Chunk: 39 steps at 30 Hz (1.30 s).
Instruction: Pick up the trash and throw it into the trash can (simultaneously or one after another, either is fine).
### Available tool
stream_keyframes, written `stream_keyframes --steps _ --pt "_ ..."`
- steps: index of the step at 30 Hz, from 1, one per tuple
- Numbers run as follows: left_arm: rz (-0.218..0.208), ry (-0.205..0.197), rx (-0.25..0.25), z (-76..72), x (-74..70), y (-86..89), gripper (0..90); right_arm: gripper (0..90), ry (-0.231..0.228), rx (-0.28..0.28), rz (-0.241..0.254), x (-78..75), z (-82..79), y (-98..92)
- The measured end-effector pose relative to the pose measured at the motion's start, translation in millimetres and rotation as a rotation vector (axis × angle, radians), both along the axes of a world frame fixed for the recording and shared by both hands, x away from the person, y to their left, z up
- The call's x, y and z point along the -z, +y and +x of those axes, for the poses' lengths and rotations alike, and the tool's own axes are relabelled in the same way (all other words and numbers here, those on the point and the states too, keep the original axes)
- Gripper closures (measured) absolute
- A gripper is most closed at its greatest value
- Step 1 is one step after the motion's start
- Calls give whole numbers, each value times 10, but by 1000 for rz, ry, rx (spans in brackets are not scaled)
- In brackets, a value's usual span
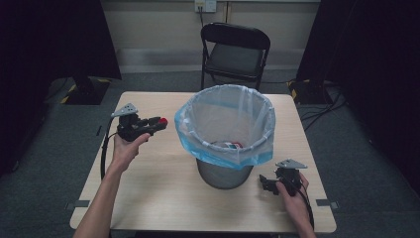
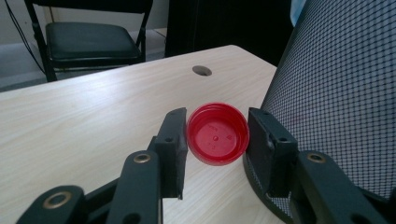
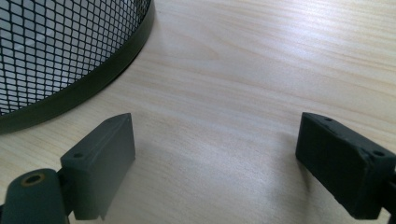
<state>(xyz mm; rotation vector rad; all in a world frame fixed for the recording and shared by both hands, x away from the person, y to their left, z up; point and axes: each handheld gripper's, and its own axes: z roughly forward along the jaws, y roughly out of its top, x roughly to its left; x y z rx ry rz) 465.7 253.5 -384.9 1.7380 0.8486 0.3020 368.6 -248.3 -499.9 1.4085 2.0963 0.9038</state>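
One red cap (image 2: 217, 134) sits pinched in the left gripper (image 1: 157, 123), at nine o'clock of the bin (image 1: 225, 130) (ready to drop in); right gripper (image 3: 219, 163) rests spread, empty.

The black wire-mesh waste bin (image 2: 336, 93) is cut off by the top, right and bottom edges in the left gripper view, and in the right gripper view (image 3: 56, 56) by the top and left edges, so its rim is not seen in either. In the high view, the small items at the bottom of the translucent blue-edged plastic bin liner (image 1: 225, 121) are too small and too veiled to be identified. The black folding chair (image 2: 84, 37) is cropped at the top of the left gripper view.
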Motion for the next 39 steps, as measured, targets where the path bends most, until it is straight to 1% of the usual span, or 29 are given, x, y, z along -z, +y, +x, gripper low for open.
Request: stream_keyframes --steps 2,3,4,5,6,7,8,9,10,13,14,16,19,21,23,24,26,27,29,30,31,32,34,35,37,39 --pt "-12 -9 2 -16 -38 10 592 111 0 0 0 0 0 0" --pt "-12 -9 2 -16 -38 10 591 111 0 0 0 0 0 0" --pt "-13 -23 2 -35 -88 7 592 111 0 0 0 0 0 0" --pt "-13 -23 2 -35 -88 7 592 111 0 0 0 0 0 0" --pt "-13 -37 7 -52 -134 2 591 111 0 0 0 0 0 0" --pt "-13 -37 7 -52 -134 2 591 111 0 0 0 0 0 0" --pt "-24 -50 15 -72 -194 0 591 111 0 0 1 0 0 0" --pt "-24 -50 15 -72 -194 0 592 111 0 0 0 0 0 0" --pt "-20 -64 15 -77 -244 -4 591 111 0 0 1 0 0 0" --pt "-21 -70 16 -78 -280 -8 592 111 0 0 0 0 0 0" --pt "-26 -86 18 -81 -318 0 591 111 0 0 0 0 0 0" --pt "-49 -89 16 -92 -338 8 591 111 0 0 0 0 0 0" --pt "-38 -94 10 -110 -367 -13 592 111 0 0 0 0 0 0" --pt "-45 -98 20 -116 -381 -14 592 111 0 0 0 0 0 0" --pt "-59 -111 20 -130 -428 -13 592 111 0 0 0 0 0 0" --pt "-67 -122 21 -141 -479 -13 592 111 0 0 0 0 0 0" --pt "-69 -136 21 -150 -524 -20 592 111 0 0 1 0 0 0" --pt "-78 -137 28 -161 -550 -29 592 111 0 0 0 0 0 0" --pt "-75 -142 32 -170 -566 -33 591 111 0 0 1 0 0 0" --pt "-86 -153 38 -199 -598 -52 591 111 0 0 1 0 0 0" --pt "-86 -153 38 -199 -598 -52 591 111 0 0 1 0 0 0" --pt "-102 -171 48 -239 -634 -63 591 111 0 0 1 0 0 0" --pt "-94 -185 47 -265 -680 -75 591 111 0 0 1 0 0 0" --pt "-94 -185 47 -265 -680 -75 591 111 0 0 1 0 0 0" --pt "-102 -198 53 -277 -755 -77 591 111 0 0 0 0 0 0" --pt "-106 -199 54 -279 -780 -78 591 111 0 0 0 0 0 0"
